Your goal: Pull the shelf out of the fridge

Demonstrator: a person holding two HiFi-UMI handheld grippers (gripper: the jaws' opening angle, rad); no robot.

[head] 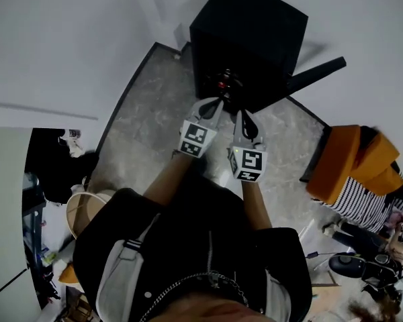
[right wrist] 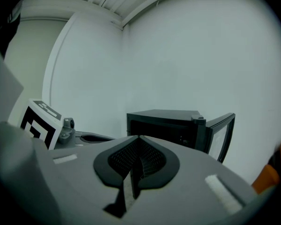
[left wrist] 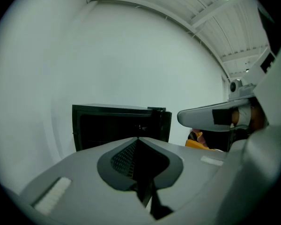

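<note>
the fridge (head: 248,35) sits on the floor against the wall, its door (head: 317,72) swung wide to the right so the dark mouth faces the person. the shelf should be inside that cavity, but every view is too dark to pick it out, and it is judged not yet drawn. the left gripper (head: 217,104) and right gripper (head: 244,116) are held side by side, close together, both aimed at the opening and short of it. each pair of jaws is pressed together with nothing between them. that likely suits an approach – they would need to part before either can pinch the shelf's front edge.
</note>
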